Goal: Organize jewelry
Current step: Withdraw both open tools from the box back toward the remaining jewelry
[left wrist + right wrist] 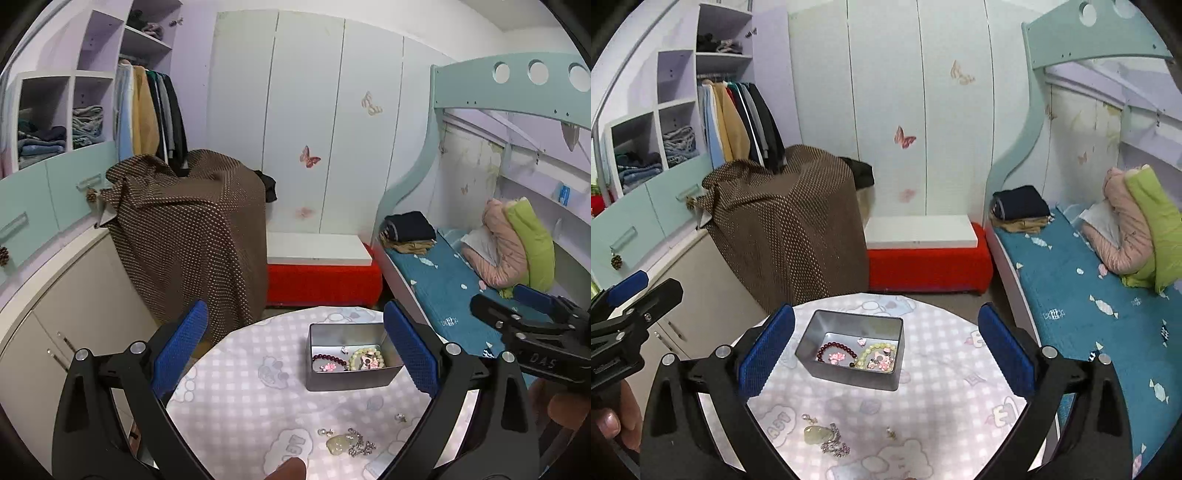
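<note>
A grey metal tin (347, 382) (849, 378) stands on the round table (236, 398) (945, 406). It holds a dark red bead bracelet (831, 349), a pale green bead bracelet (873, 350) and small pink charms. Nearer me lie a pale jade pendant with a silver chain (341, 443) (818, 435) and small loose earrings (400, 417) (891, 434). My left gripper (295, 354) is open and empty above the table. My right gripper (886, 350) is open and empty, also above the table; it shows at the right of the left wrist view (517, 317).
A brown dotted cloth covers a box (192, 229) behind the table. A red bench with a white board (321, 266) stands at the back. A bed with a blue sheet (1089, 295) lies to the right, cabinets (74, 295) to the left.
</note>
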The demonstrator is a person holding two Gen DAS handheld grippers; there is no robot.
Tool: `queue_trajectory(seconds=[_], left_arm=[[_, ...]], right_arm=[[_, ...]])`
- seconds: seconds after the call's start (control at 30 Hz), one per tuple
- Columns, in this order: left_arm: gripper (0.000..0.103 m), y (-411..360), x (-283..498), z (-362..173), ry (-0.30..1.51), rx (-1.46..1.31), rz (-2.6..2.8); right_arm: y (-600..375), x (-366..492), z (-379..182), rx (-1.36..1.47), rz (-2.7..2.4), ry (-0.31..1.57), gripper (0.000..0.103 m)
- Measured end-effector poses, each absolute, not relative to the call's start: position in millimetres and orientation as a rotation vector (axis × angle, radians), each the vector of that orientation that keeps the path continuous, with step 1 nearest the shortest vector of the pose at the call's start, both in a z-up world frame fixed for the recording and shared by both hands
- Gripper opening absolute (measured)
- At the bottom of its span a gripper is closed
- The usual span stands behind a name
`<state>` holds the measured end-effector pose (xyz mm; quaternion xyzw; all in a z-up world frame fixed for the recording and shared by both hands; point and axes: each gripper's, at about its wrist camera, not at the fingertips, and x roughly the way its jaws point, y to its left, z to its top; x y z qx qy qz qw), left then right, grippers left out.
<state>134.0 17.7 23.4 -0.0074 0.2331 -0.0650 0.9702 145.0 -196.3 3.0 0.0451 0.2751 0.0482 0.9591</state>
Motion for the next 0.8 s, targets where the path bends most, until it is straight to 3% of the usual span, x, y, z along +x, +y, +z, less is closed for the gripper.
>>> queue_trajectory(seconds=[0.57,0.8], left_arm=[[0.096,24.0,72.7,8.0,0.448,-0.008,-0.068],[0.096,27.5,69.1,-30.3,0.527,-0.023,-0.069]], right_arm=[[-195.9,83.9,9.2,0.073,0.07,0.485,0.095],[-204.1,74.1,-31.4,0.039,0.046,0.566,0.095]])
